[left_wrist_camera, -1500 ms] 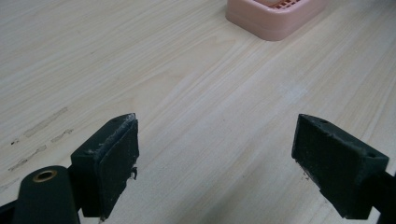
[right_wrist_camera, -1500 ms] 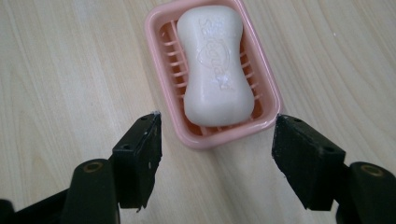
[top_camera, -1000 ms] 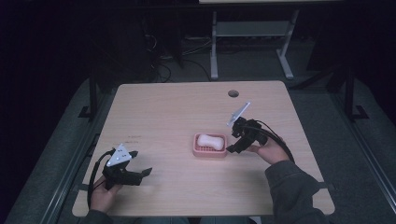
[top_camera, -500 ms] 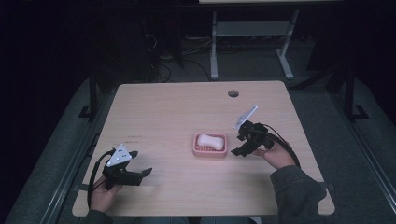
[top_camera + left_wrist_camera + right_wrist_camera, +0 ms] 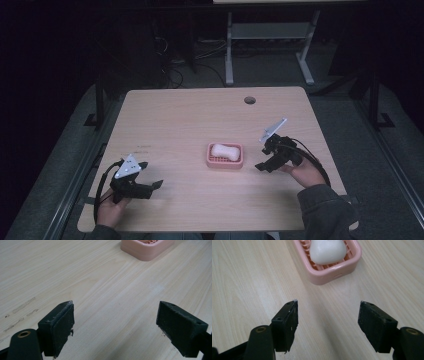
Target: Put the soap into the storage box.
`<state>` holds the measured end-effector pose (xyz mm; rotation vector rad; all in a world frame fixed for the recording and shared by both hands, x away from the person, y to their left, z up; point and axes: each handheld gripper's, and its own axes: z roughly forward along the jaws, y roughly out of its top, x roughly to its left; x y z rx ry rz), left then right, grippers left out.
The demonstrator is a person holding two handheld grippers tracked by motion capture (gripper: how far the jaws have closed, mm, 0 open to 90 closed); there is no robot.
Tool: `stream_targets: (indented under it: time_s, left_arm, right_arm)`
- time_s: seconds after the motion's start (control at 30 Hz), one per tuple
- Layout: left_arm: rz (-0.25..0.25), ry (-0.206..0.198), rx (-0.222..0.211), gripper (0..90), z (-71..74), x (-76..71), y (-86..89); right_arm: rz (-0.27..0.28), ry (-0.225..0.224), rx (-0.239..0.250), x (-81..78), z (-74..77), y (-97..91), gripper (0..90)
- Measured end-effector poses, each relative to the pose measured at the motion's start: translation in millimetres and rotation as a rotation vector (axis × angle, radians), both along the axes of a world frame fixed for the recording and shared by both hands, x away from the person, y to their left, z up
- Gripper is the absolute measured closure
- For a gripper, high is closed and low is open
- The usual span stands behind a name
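At the near left of the wooden counter [image 5: 190,115], the left tongs [image 5: 150,186] are resting low in the person's left hand [image 5: 111,210], pointing rightward across the bare wood. In the left gripper view their two black jaws are standing wide apart and gripping nothing, with a corner of the pink soap dish [image 5: 146,248] showing well ahead of them. Toward the middle of the counter, the dish is sitting flat and carrying a white bar of soap [image 5: 224,150] inside it. Just to the right of the dish, the right tongs [image 5: 261,165] are hanging in the person's right hand [image 5: 305,173], aiming left toward it. In the right gripper view their jaws are also spread wide and empty, with the dish's near rim lying a little beyond the tips, apart from them.
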<state>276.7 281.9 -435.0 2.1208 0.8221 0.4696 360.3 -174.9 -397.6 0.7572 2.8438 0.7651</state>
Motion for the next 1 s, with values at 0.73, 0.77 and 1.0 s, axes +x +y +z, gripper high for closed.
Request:
stream_targets:
  time_s: [0.73,0.77,1.0]
  left_arm:
    - [-0.004,-0.002,0.004,14.5,-0.7,-0.4,-2.1]
    - [-0.005,-0.003,0.004,14.5,-0.8,-0.3,-2.1]
    - [0.002,0.002,-0.001,14.5,-1.1,-0.6,-1.8]
  right_arm:
    - [-0.058,0.010,0.023,-20.6,-11.4,-25.9,31.8]
    - [-0.060,0.009,0.022,-21.7,-12.1,-27.5,31.8]
    - [-0.083,0.011,0.035,-28.9,-16.9,-38.4,31.8]
